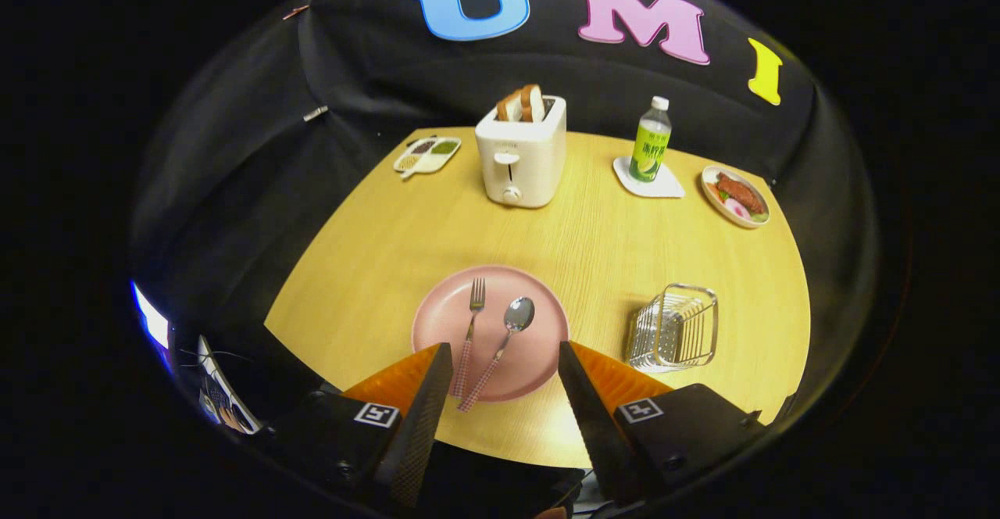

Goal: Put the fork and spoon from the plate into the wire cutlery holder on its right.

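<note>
Nothing is in the holder yet, so the whole job is looking undone: the fork [471, 323] and the spoon [504, 343] are both lying on the pink plate [437, 323], side by side and just apart, heads pointing away and checked handles trailing back toward the jaws. The gripper [505, 370] is hovering over the near rim of the plate with its jaws standing wide open and holding nothing, and the two handle ends are sitting in the gap between the fingers, closer to the left one. The wire holder [676, 326] is waiting on the tabletop [375, 253] to the right of the plate, well apart from it, and it is looking empty through its bars. So two pick-ups and two drops are still to come, by my reading. Counting up: one fork, one spoon, one plate, one wire holder. Beyond them, at the far side of the tabletop, one white toaster [522, 161] is standing with toast slices poking out of the top, one small divided tray [427, 155] is lying to its left, one green bottle [651, 141] is standing upright on one white coaster [650, 181], and one dish of food [735, 196] is sitting at the far right.
</note>
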`<state>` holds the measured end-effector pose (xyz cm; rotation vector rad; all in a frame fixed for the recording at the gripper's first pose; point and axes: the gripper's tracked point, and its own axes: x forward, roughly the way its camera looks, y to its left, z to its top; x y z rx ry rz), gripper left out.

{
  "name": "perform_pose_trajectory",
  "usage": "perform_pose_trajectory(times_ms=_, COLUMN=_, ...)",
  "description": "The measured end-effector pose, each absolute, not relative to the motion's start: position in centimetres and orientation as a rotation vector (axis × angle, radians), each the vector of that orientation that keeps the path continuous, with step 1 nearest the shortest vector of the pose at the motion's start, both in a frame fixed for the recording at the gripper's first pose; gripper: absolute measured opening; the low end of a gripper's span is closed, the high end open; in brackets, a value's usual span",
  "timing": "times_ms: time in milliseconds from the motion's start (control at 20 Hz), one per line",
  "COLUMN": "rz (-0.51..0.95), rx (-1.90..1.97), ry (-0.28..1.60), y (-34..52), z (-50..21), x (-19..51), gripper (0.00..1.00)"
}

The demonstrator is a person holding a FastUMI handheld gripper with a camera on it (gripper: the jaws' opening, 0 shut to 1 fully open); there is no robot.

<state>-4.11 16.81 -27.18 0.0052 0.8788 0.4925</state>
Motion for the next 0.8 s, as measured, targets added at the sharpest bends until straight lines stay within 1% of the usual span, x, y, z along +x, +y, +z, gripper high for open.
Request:
perform_pose_trajectory(times_ms=50, rz=0.487, rx=0.013, ry=0.916, y=17.2, z=-28.6, x=-4.1, gripper=0.83)
perform_pose_trajectory(times_ms=100, rz=0.484, rx=0.022, ry=0.955, y=17.6, z=-30.0, x=-4.2, gripper=0.76)
perform_pose_trajectory(times_ms=150, rz=0.487, rx=0.038, ry=0.992, y=18.1, z=-31.1, x=-4.3, gripper=0.72)
perform_pose_trajectory(times_ms=300, rz=0.488, rx=0.052, ry=1.083, y=19.4, z=-34.4, x=-4.5, gripper=0.47)
perform_pose_trajectory(times_ms=500, rz=0.473, rx=-0.005, ry=1.160, y=20.0, z=-37.8, x=-4.9, gripper=0.48)
perform_pose_trajectory(times_ms=800, rz=0.459, rx=-0.078, ry=1.219, y=19.9, z=-40.5, x=-5.3, gripper=0.48)
